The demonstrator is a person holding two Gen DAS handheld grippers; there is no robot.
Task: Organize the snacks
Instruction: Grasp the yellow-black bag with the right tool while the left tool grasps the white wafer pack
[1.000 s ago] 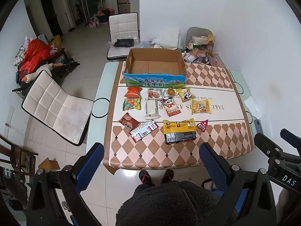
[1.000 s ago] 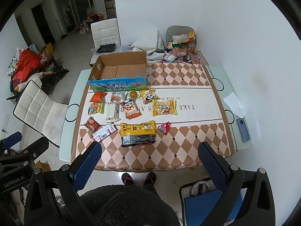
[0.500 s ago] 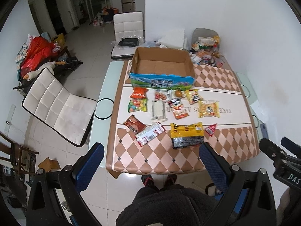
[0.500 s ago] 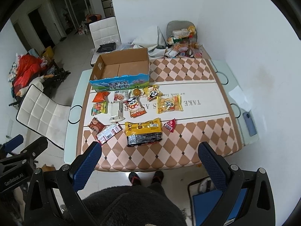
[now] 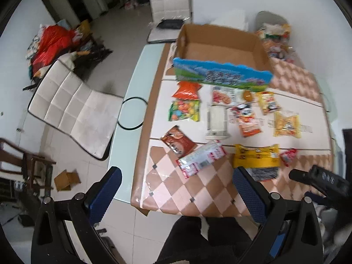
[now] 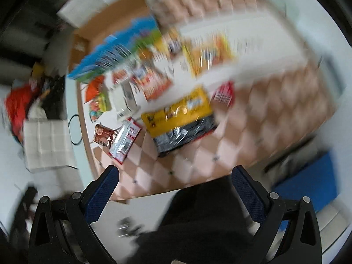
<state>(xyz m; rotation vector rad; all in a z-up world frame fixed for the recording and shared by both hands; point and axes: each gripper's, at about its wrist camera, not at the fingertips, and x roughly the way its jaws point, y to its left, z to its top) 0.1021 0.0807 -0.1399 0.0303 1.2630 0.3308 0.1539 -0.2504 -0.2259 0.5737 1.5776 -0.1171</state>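
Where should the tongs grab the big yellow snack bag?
Probably the yellow snack bag by its near black edge, coming in low from the table's front edge. It lies flat, so only an edge can be pinched, and that one is nearest and unobstructed.

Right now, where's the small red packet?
Left wrist view: the small red packet lies on the checkered tablecloth, right side, just right of the big yellow-and-black bag.
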